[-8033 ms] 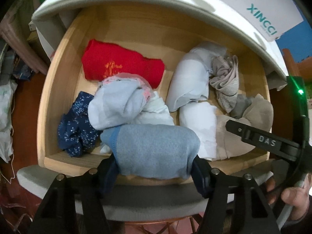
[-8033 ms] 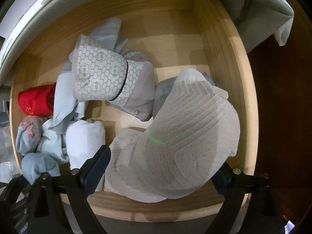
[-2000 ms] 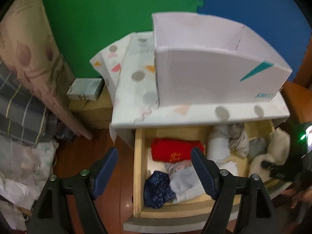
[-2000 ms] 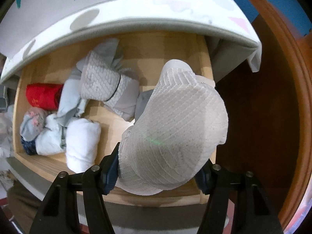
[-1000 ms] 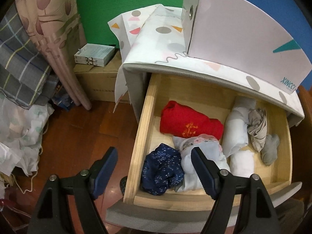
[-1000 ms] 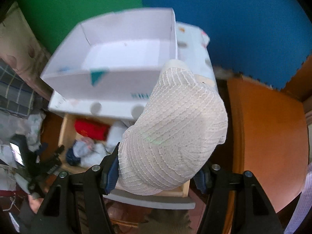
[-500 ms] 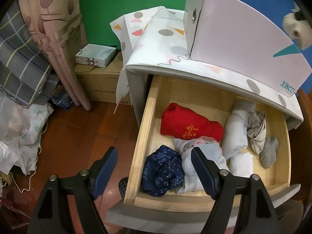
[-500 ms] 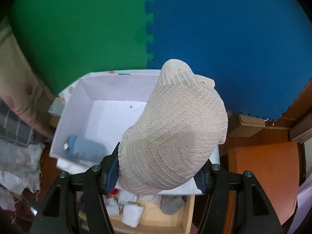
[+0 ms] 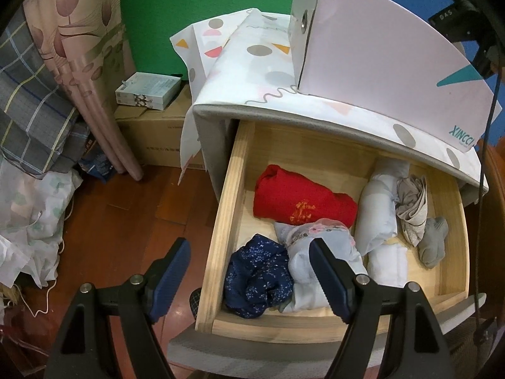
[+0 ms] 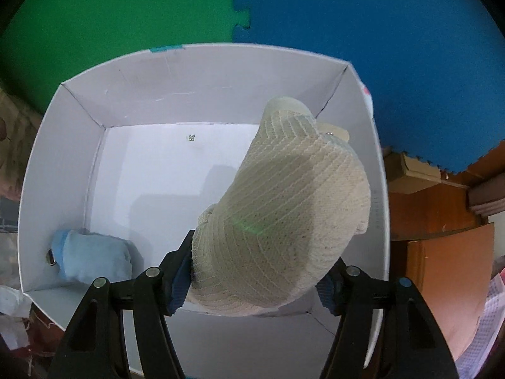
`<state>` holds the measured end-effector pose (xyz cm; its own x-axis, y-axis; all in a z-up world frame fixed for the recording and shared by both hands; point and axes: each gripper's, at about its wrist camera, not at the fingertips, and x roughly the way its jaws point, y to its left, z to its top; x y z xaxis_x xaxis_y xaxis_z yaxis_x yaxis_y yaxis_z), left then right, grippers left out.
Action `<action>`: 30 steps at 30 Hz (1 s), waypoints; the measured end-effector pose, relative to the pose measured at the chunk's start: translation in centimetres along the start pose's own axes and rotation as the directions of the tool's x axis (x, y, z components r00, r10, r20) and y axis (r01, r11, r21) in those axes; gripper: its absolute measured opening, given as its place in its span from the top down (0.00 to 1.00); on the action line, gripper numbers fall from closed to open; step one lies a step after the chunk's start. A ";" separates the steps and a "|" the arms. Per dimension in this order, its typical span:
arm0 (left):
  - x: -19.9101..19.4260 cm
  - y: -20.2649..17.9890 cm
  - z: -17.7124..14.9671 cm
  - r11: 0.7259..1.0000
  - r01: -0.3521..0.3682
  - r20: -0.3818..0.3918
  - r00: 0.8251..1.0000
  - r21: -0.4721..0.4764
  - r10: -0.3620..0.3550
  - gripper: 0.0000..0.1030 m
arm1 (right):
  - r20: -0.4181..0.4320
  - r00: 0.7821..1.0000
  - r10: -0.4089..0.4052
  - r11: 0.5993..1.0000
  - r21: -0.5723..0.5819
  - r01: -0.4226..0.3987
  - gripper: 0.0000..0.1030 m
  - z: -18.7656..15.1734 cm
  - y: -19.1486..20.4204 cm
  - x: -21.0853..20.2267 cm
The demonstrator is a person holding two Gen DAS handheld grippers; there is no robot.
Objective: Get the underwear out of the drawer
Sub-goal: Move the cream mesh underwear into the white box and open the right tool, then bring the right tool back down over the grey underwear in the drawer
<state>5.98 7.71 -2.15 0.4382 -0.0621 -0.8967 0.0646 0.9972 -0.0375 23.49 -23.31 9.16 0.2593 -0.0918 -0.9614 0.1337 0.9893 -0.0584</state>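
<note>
My right gripper (image 10: 257, 279) is shut on a cream knitted roll of underwear (image 10: 284, 214) and holds it over the open white box (image 10: 79, 101). A light blue roll (image 10: 93, 260) lies in the box's near left corner. My left gripper (image 9: 249, 274) is open and empty, above the front left of the open wooden drawer (image 9: 225, 221). The drawer holds a red roll (image 9: 300, 200), a navy floral piece (image 9: 257, 279), a pale blue and pink bundle (image 9: 318, 252), white rolls (image 9: 380, 218) and grey pieces (image 9: 410, 211). The right gripper's body (image 9: 457, 22) shows above the box in the left wrist view.
The white box (image 9: 378, 53) stands on the cloth-covered cabinet top (image 9: 249, 63). Left of the cabinet are a cardboard carton (image 9: 157, 129) with a small box (image 9: 146, 90) on it, curtains (image 9: 72, 50) and heaped cloth (image 9: 28, 208) on the wooden floor. Green and blue foam wall panels (image 10: 240, 3) stand behind.
My right gripper has moved closer over the white box with the cream roll. My left gripper has barely moved; the right gripper now shows at its view's top right.
</note>
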 end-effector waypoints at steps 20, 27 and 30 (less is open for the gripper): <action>0.6 -1.0 -0.2 0.999 -0.021 -0.021 1.000 0.029 0.022 0.23 | 0.098 0.995 -0.018 0.977 -0.208 0.038 0.25 -12.3 -2.5 -10.3; 0.7 -0.8 -0.2 1.000 -0.014 -0.027 1.000 0.020 0.015 0.23 | -0.060 0.998 -0.016 0.988 -0.151 0.007 0.26 -19.0 -5.7 -4.6; 0.8 -0.7 -0.2 1.000 -0.010 -0.031 0.999 0.020 0.011 0.23 | -0.137 0.991 0.007 0.993 -0.112 -0.023 0.34 -20.9 -6.2 -0.9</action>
<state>6.13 6.98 -2.89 0.4106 -0.0500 -0.9104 0.0785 0.9967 -0.0194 2.42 -27.02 4.77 0.1271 -0.0684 -0.9895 0.0197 0.9976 -0.0664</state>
